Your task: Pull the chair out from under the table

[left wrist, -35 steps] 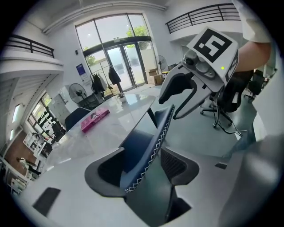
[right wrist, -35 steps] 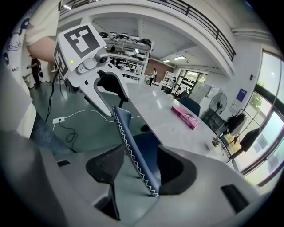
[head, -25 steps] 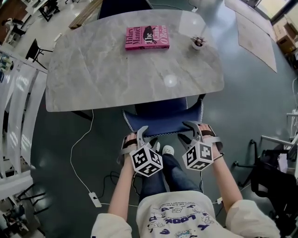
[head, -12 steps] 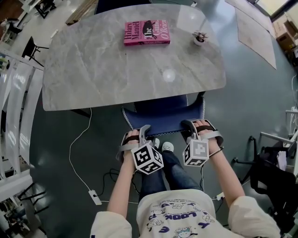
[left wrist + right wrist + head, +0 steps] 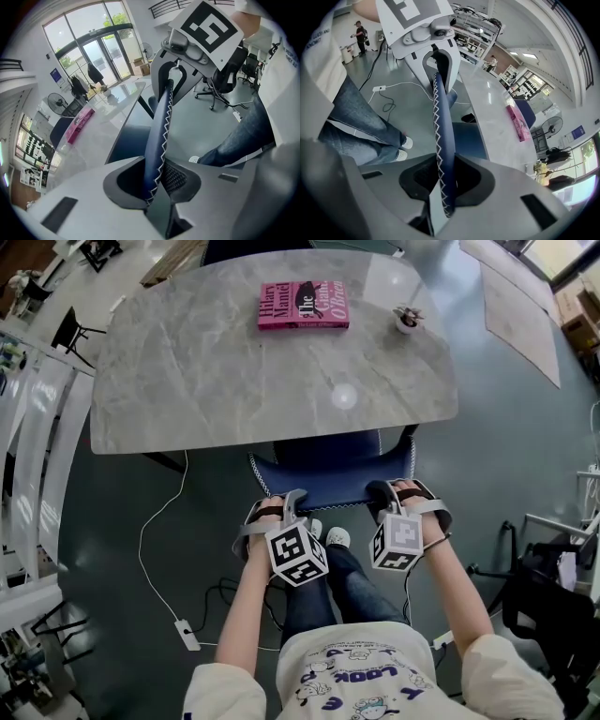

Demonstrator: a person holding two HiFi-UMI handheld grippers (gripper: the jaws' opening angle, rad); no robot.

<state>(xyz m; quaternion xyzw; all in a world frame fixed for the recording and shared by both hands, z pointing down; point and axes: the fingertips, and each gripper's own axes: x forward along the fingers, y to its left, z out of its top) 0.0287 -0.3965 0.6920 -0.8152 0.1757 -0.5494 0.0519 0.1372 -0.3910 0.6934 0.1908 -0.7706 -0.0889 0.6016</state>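
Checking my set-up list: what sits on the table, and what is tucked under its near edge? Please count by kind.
Book: 1
Plant pot: 1
Chair: 1
Total: 3

Overhead plus two close-ups; shared chair (image 5: 330, 486)

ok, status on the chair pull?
Left hand-held gripper and right hand-held gripper closing on chair backrest, one near each end. Seat tucked under table. Person's shoes close behind it.
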